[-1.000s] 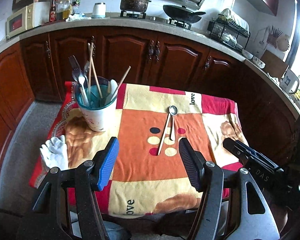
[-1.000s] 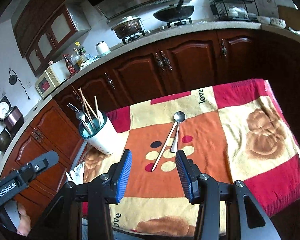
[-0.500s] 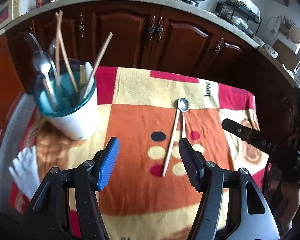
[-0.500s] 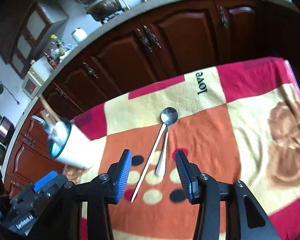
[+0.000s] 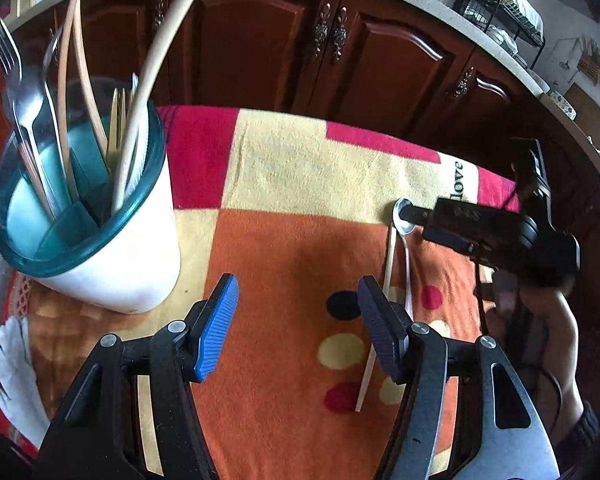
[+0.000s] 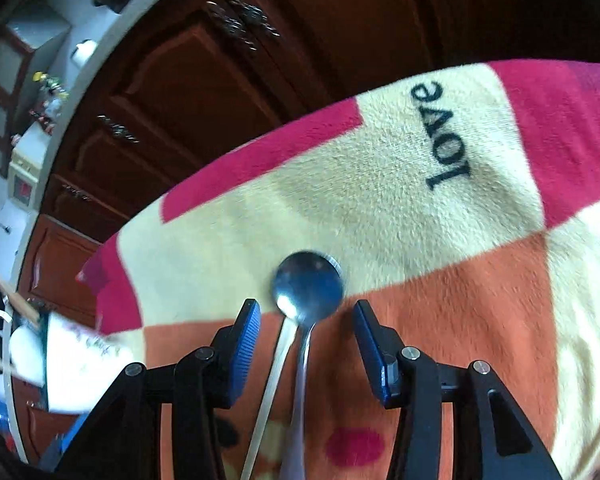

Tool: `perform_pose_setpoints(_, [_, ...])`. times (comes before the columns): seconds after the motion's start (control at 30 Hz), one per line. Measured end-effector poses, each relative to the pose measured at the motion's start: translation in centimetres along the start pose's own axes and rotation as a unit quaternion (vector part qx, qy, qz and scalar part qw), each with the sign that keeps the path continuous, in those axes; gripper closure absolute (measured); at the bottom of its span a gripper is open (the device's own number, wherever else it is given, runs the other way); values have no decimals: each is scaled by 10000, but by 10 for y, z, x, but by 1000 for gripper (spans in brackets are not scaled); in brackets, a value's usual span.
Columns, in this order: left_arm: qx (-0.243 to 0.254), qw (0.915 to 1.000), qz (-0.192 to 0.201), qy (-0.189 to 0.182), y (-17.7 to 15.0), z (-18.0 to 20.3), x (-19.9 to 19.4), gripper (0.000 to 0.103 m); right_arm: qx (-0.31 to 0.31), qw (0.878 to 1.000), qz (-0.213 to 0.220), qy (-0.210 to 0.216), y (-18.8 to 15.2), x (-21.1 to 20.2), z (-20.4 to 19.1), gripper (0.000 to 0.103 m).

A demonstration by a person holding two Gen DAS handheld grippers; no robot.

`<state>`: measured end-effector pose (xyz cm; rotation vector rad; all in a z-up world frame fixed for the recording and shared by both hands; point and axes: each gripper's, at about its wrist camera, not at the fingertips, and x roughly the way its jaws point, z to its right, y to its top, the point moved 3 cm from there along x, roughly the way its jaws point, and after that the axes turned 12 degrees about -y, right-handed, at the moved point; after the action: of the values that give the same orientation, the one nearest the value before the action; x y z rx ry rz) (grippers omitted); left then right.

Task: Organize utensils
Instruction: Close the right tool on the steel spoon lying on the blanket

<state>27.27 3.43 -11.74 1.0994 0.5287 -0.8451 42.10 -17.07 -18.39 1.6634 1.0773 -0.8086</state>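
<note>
right wrist view: spoon [image 6: 308, 292] lies flat on blanket [image 6: 440, 280], bowl pointing away, handle running back btwn right tongs [image 6: 306, 344], spread apart, w/ chopstick [image 6: 270, 392] alongside. left tongs [image 5: 296, 328] also apart, near utensil cup [image 5: 100, 240].

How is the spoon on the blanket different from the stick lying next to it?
The spoon is shiny metal, while the chopstick is pale and matte. The spoon ends in a round bowl; the chopstick is thin and straight all along. They share a pose: both lie flat, side by side, on the blanket, between the open fingers of the right gripper.
</note>
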Motion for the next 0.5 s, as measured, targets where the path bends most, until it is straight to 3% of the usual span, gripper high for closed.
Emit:
perform_pose_setpoints(0.1, [-44, 10000, -28, -36, -3, -2, 3, 41, 19, 10000, 37, 25, 6, 6, -4, 47])
perform_pose_setpoints(0.23, [-48, 10000, -66, -39, -6, -3, 7, 41, -186, 9992, 107, -351, 10, 9, -16, 44])
perform_pose_setpoints(0.37, [-59, 9999, -72, -49, -8, -4, 6, 41, -485, 9936, 284, -983, 9, 12, -29, 49])
perform_pose_setpoints(0.47, [-94, 9999, -91, -67, -10, -6, 5, 41, -790, 9854, 437, -1441, 8, 15, -40, 63])
perform_pose_setpoints(0.5, [-100, 9999, -100, -72, -10, -6, 5, 41, -844, 9840, 463, -1501, 8, 16, -41, 63])
